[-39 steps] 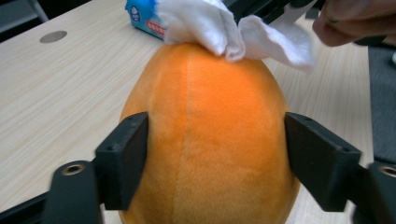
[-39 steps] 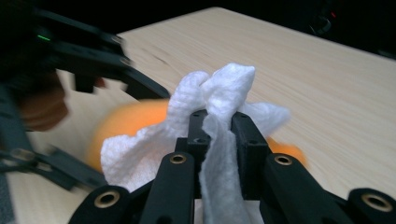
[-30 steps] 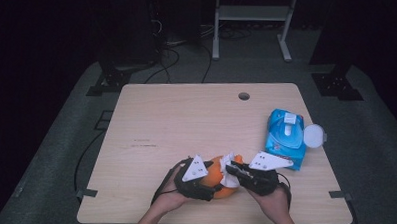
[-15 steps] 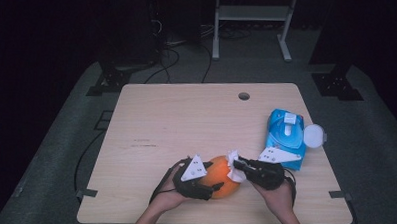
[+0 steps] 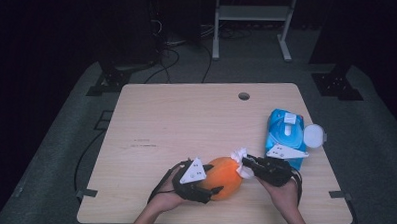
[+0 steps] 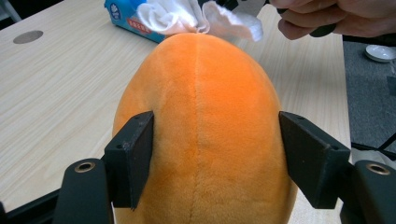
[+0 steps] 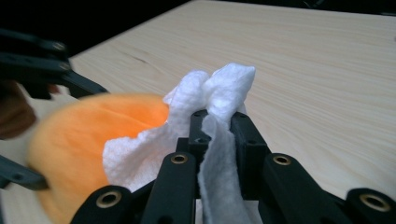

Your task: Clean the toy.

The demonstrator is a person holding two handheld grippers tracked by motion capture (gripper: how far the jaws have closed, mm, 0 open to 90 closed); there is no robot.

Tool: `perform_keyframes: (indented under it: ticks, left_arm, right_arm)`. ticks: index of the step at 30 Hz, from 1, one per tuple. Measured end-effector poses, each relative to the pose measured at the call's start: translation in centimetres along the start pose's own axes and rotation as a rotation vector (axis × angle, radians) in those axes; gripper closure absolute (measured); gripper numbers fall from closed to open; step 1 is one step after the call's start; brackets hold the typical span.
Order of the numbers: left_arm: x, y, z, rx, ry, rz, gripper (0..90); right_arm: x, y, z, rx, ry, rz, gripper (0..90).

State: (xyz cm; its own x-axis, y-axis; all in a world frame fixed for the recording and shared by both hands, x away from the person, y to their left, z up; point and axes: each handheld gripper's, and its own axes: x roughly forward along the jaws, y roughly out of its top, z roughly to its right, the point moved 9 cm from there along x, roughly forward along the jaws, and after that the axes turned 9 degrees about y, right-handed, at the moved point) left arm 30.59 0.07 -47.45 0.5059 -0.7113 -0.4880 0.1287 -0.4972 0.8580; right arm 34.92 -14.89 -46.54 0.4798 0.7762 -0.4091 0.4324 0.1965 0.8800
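1 orange plush (image 5: 225, 177), 1 wipe (image 5: 239, 157), 1 wipe pack (image 5: 284, 133)

High view: fixed above my side of the pale wooden table (image 5: 186, 121), facing forward and down, far enough to take in the whole top and the dark floor beyond. My forearms enter at its bottom edge.

Left gripper view: rides my left gripper (image 5: 196, 179), looks along its two black jaws, very close on the round orange plush toy (image 6: 205, 130); beyond the toy, the crumpled white tissue (image 6: 187, 18).

Right gripper view: rides my right gripper (image 5: 252, 165), low over the table, facing back toward the toy from its other side.

Shared by all three: toy, tissue, the tabletop just around the toy.
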Motion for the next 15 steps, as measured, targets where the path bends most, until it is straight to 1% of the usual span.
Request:
perform_keyframes:
  ticks: [1,2,3,4,5,6,7,9,11,12,14,15]
  left_arm:
    - [0.1,0.1,0.1,-0.001,-0.001,0.000,29.8]
    - [0.1,0.2,0.1,0.001,0.004,-0.001,28.9]
    - [0.1,0.4,-0.1,-0.003,0.015,0.000,26.7]
    - [0.1,0.5,-0.3,-0.019,0.029,0.011,23.5]
    - [0.1,0.6,-0.7,-0.044,0.045,0.023,20.3]
    - [0.2,0.7,-0.9,-0.070,0.050,0.030,19.8]
    - [0.2,0.6,-0.9,-0.083,0.048,0.036,20.3]
    - [0.3,0.4,-0.6,-0.065,0.041,0.028,24.2]
    - [0.2,0.3,-0.1,-0.020,0.031,0.014,27.4]
    - [0.2,0.3,0.1,-0.008,0.024,0.010,28.3]
    - [0.2,0.2,0.6,0.020,0.008,0.007,29.4]
    - [0.2,0.2,0.8,0.025,0.006,0.010,29.5]
  right_arm:
    - [0.0,-0.1,0.1,0.006,0.001,-0.003,79.0]
    - [0.0,-0.1,0.1,0.021,0.010,0.009,79.0]
    - [0.2,-0.1,-0.1,0.018,0.012,0.008,79.1]
    - [0.3,-0.1,-0.3,0.006,0.008,0.001,79.2]
    - [0.4,-0.1,-0.4,0.001,0.009,0.000,79.3]
    - [0.4,-0.1,-0.5,0.002,0.013,0.001,79.3]
    - [0.4,-0.1,-0.5,0.005,0.013,0.000,79.2]
    - [0.3,0.0,-0.6,0.020,0.016,-0.002,79.0]
    - [0.2,0.2,-1.1,-0.008,0.014,-0.011,79.0]
    - [0.1,0.4,-1.4,-0.019,0.016,-0.005,78.9]
    - [-0.1,0.9,-1.6,-0.020,0.033,0.014,78.6]
    - [-0.1,0.9,-1.6,-0.017,0.038,0.020,78.3]
